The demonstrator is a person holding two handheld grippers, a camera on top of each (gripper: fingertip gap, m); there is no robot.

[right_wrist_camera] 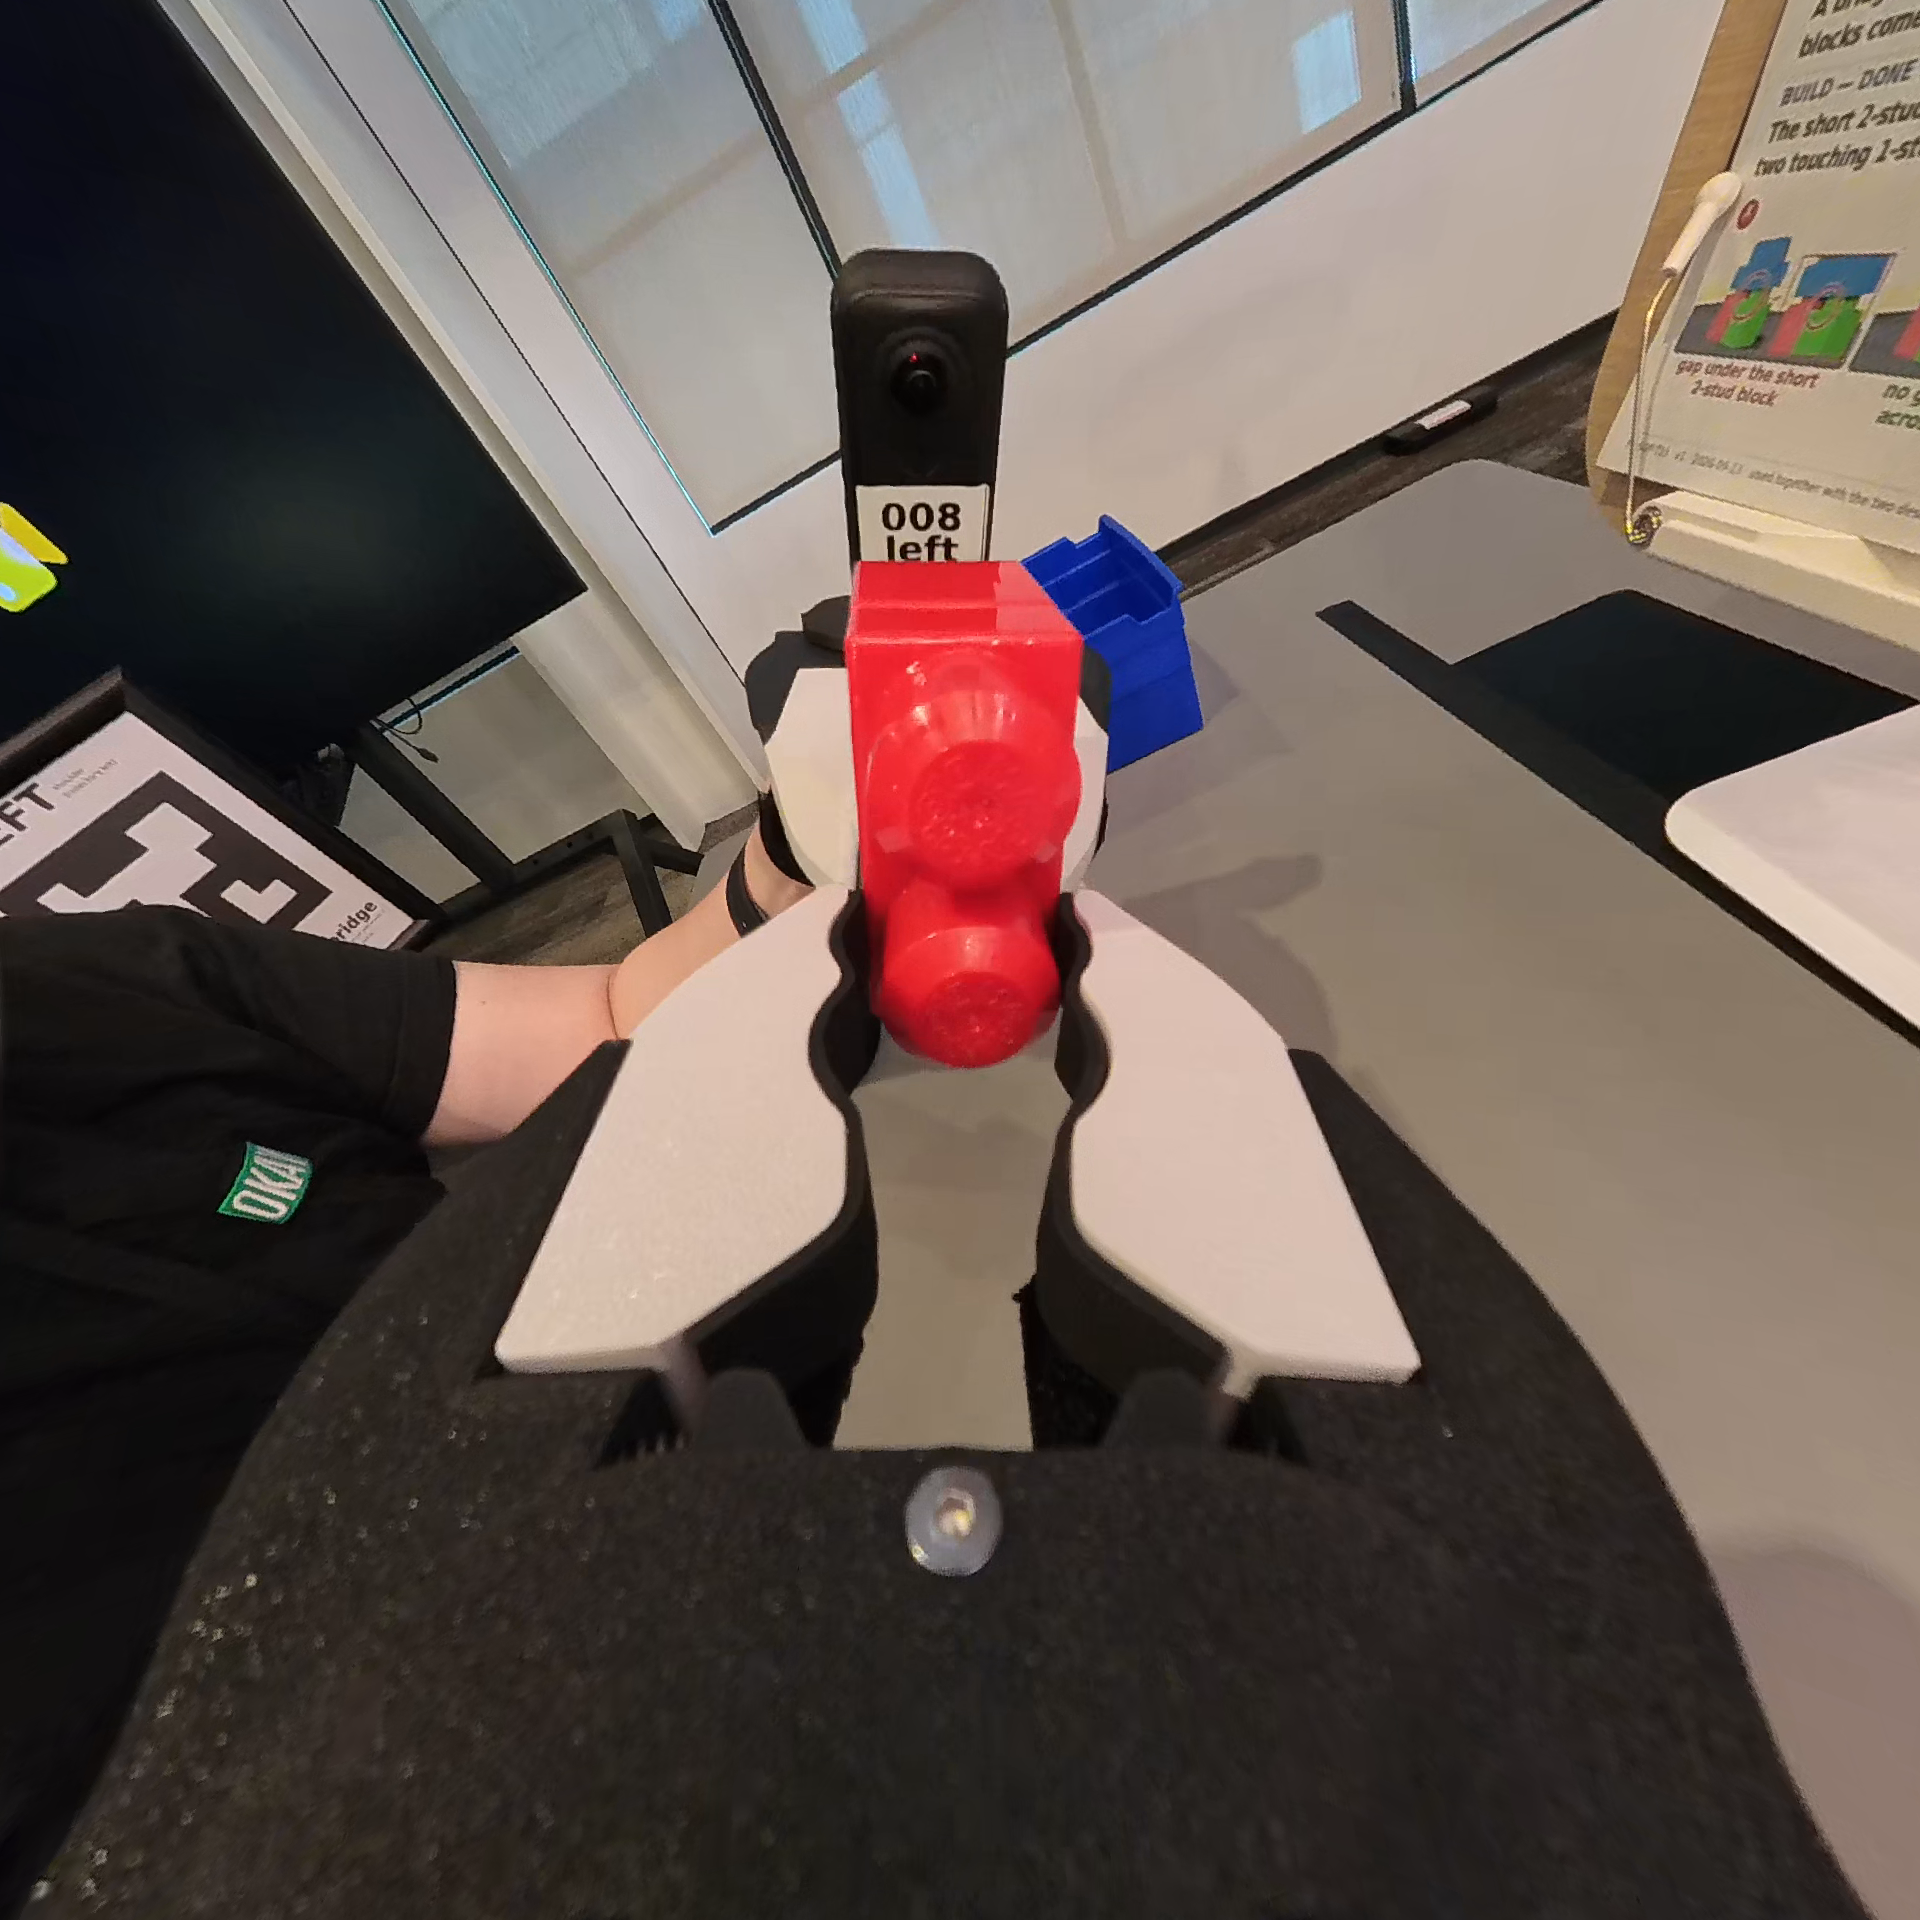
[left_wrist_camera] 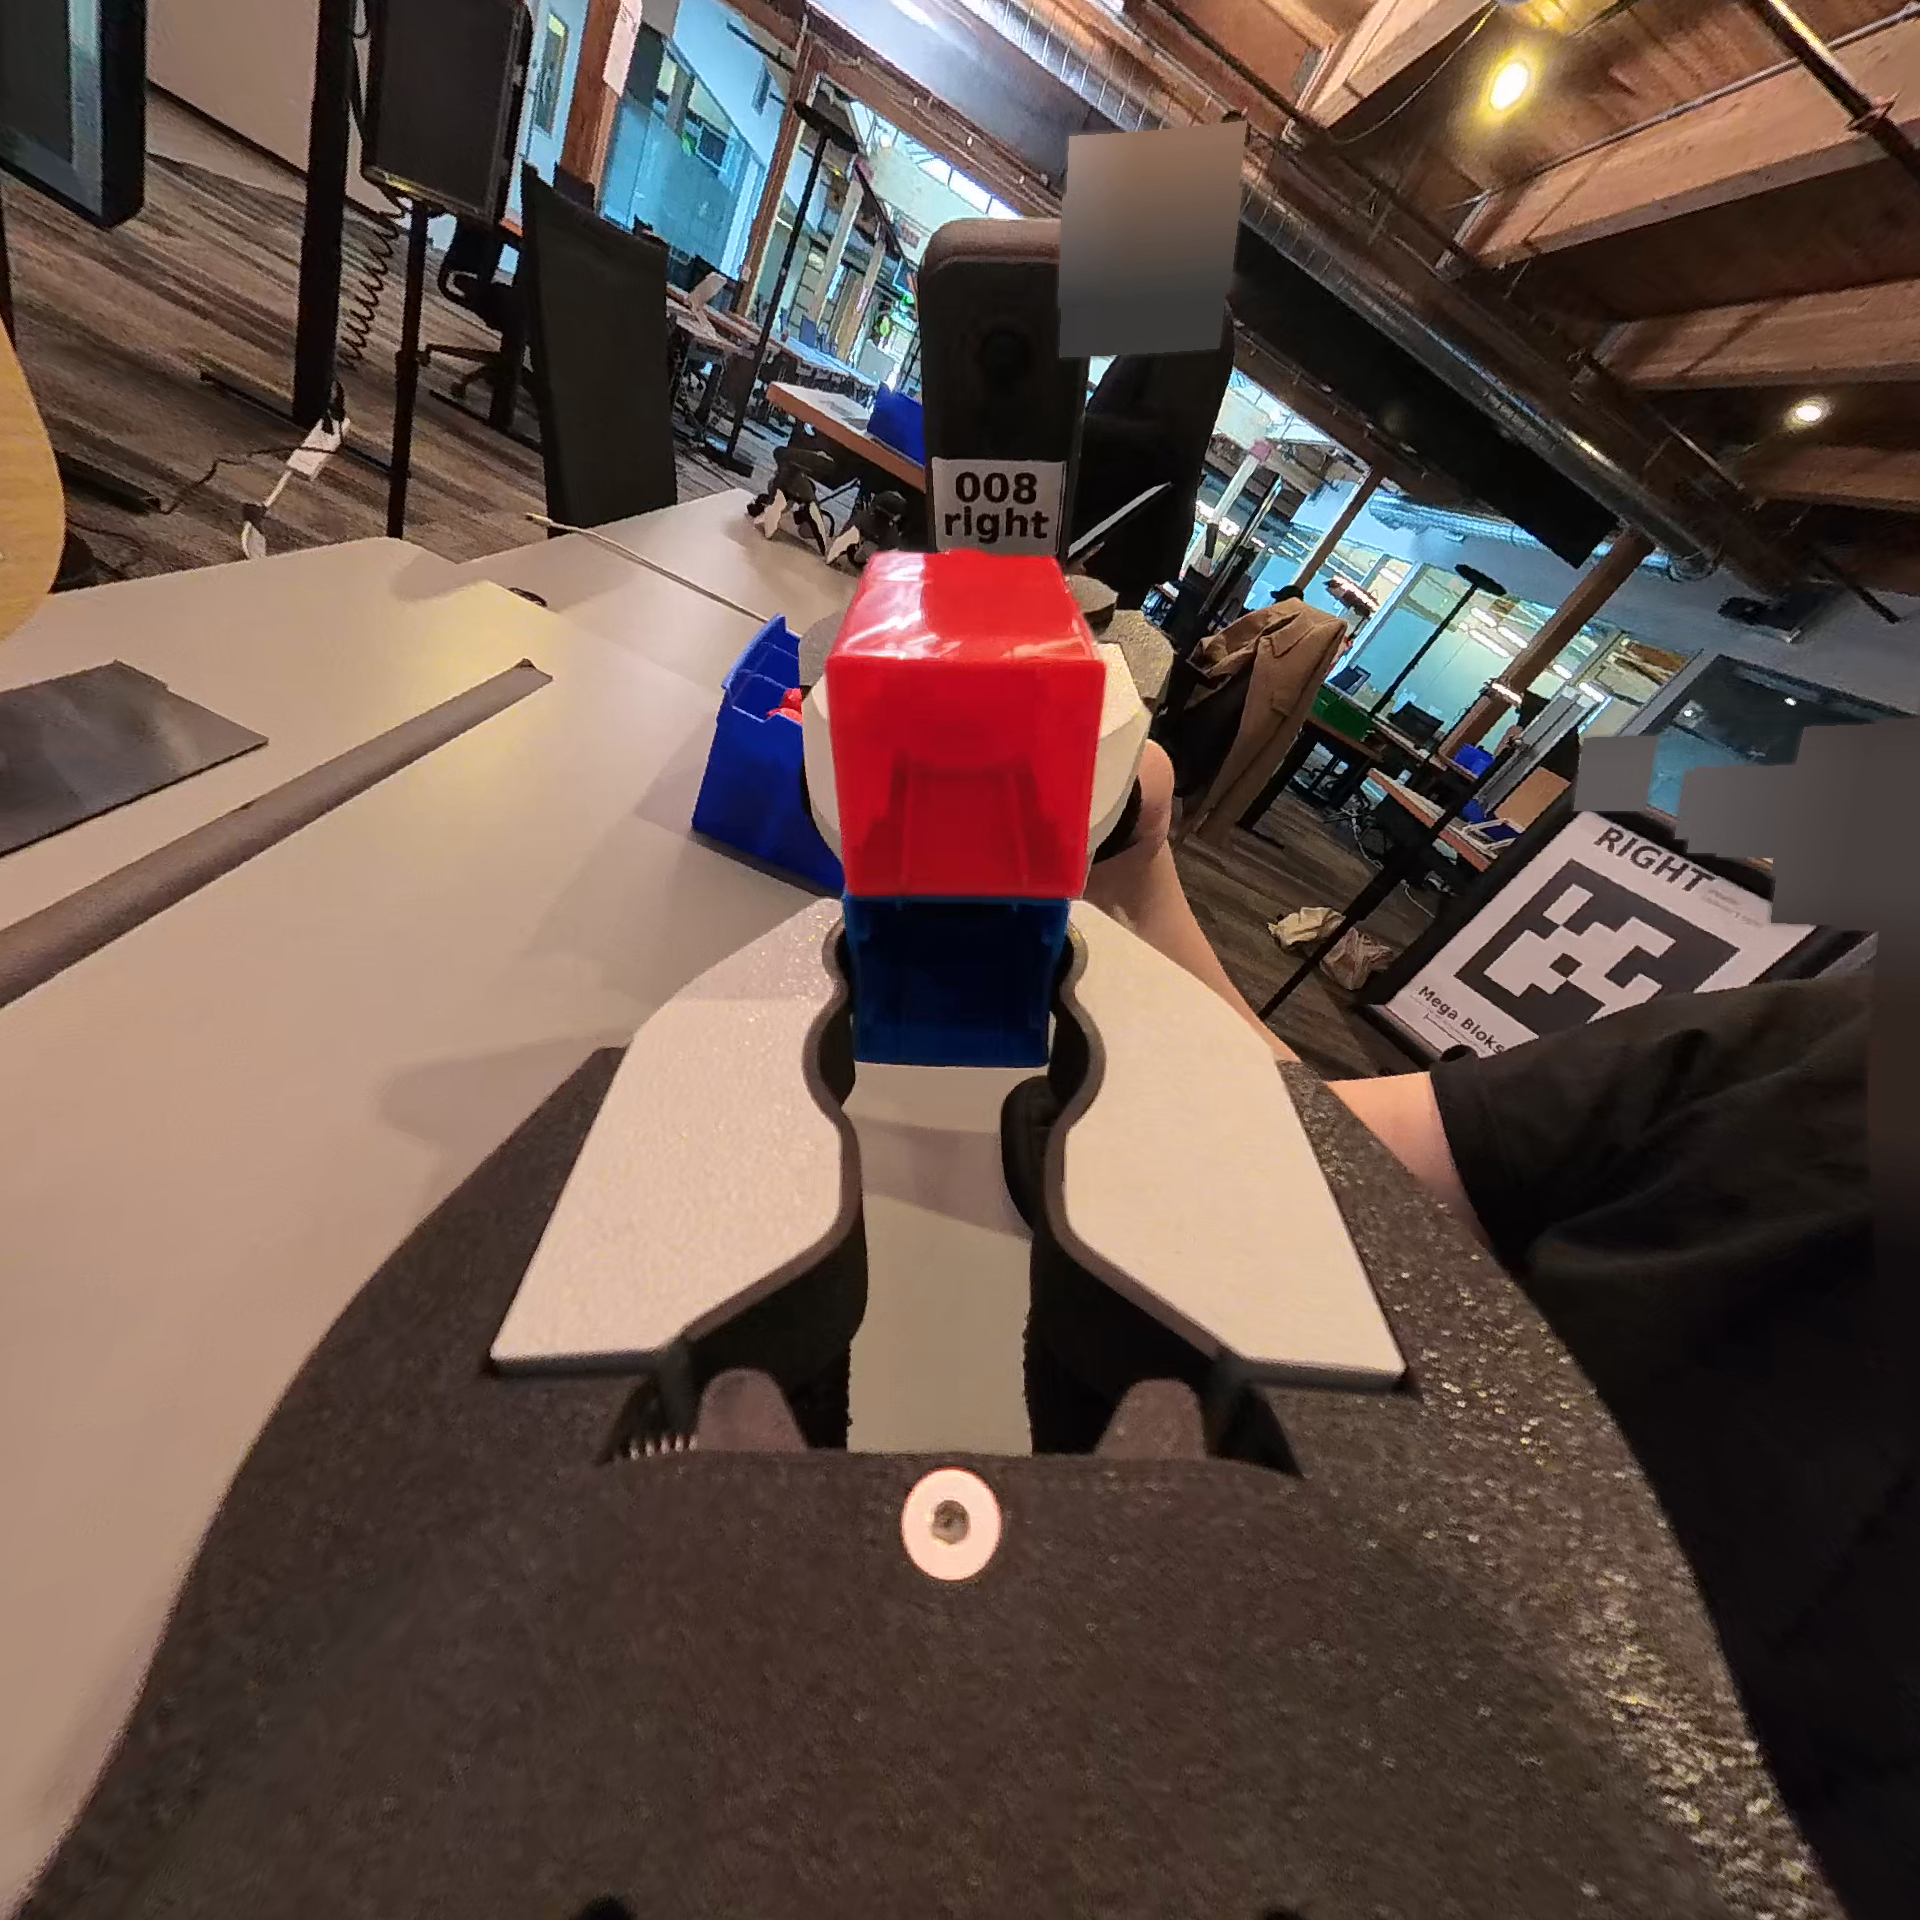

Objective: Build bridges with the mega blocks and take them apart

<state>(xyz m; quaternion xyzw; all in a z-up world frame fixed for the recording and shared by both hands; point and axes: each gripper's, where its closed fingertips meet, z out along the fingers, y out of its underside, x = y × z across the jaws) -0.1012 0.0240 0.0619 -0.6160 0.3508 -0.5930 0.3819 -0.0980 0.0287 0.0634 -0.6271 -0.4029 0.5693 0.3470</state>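
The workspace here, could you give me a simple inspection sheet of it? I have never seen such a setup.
Surface: grey table, mostly bare.
Job's things: red block joined to blue block, both held off the table between the two grippers.
Clutter: blue bin on the table; dark mat; instruction sheet on a wooden stand.
Grippers: left gripper, jaws shut on the blue block; right gripper, jaws shut on the red block's stud.
Cables: coiled cable on a stand in the background.
Surroundings: dark monitor, windows, office desks, marker boards on the floor.
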